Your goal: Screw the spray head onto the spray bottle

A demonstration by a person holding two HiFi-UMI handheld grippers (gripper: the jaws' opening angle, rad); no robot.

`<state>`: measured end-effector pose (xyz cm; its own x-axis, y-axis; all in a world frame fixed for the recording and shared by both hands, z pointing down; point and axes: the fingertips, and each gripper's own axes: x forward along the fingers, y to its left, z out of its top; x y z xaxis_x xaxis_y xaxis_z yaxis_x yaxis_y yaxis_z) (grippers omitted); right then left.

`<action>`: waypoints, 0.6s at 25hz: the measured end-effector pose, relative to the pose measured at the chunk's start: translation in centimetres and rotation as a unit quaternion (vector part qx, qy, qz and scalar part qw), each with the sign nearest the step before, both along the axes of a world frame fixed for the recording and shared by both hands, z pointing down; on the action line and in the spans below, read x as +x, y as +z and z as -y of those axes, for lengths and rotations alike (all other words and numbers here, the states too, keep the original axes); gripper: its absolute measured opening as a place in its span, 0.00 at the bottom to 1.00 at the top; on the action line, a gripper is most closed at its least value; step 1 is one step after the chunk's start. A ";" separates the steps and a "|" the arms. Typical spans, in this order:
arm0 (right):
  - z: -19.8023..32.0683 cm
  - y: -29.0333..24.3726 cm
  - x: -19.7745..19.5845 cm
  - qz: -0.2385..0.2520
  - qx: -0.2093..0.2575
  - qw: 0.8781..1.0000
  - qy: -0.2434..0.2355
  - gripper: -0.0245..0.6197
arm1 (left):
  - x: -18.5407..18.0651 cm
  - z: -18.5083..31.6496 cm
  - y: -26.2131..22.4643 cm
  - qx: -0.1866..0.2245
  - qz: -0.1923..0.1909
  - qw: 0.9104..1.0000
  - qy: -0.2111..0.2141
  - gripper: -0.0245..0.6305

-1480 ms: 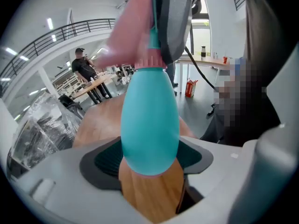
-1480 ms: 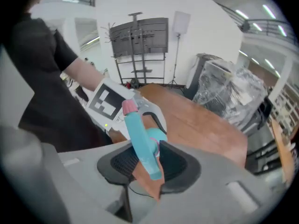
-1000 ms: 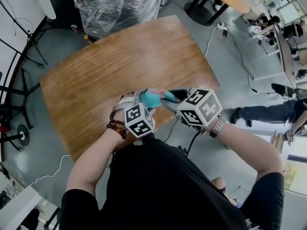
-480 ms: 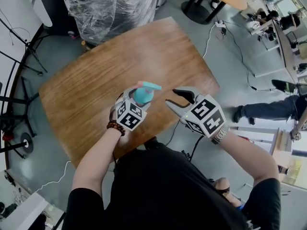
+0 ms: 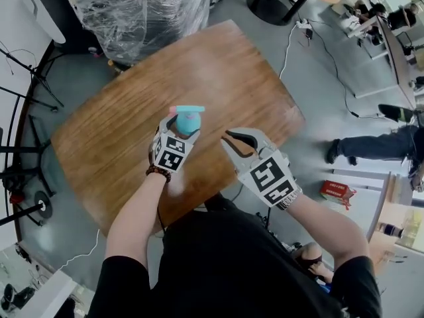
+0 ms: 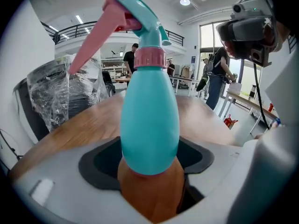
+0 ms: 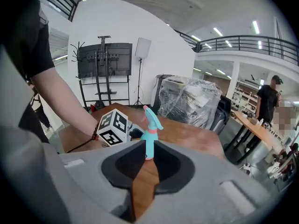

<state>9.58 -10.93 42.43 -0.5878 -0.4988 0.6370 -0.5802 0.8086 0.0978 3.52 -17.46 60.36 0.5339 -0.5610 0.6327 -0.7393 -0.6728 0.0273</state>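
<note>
A teal spray bottle with a pink collar and a teal-and-pink spray head sitting on its neck is held over the wooden table. My left gripper is shut on the bottle's round body. My right gripper hangs to the right of the bottle, apart from it. Its jaws have just been closing and stand nearly together with nothing between them. In the right gripper view the bottle shows upright beyond the right gripper.
A plastic-wrapped load stands beyond the table's far edge. Cables run over the grey floor. A person's legs and a red box are at the right. I stand at the table's near edge.
The two grippers were together at the bottle's head. The right one let go, opened and drew back right, then closed. The left one carried the bottle left and farther over the table.
</note>
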 end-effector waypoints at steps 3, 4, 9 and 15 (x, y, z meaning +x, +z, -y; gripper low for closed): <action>0.3 0.5 0.1 0.004 0.008 1.000 0.010 0.06 | -0.2 0.8 0.5 0.005 -0.003 1.000 -0.007 0.63; 0.4 0.7 0.2 0.005 0.009 1.000 0.013 0.05 | -0.2 1.0 0.7 0.004 -0.004 1.000 -0.008 0.63; 0.9 1.6 0.3 0.010 0.006 0.999 0.031 0.03 | -0.4 1.5 1.4 0.006 -0.001 1.000 -0.008 0.63; 0.6 2.6 -0.2 0.011 -0.003 0.999 0.041 0.03 | -0.1 1.4 1.7 0.004 0.008 1.000 0.011 0.64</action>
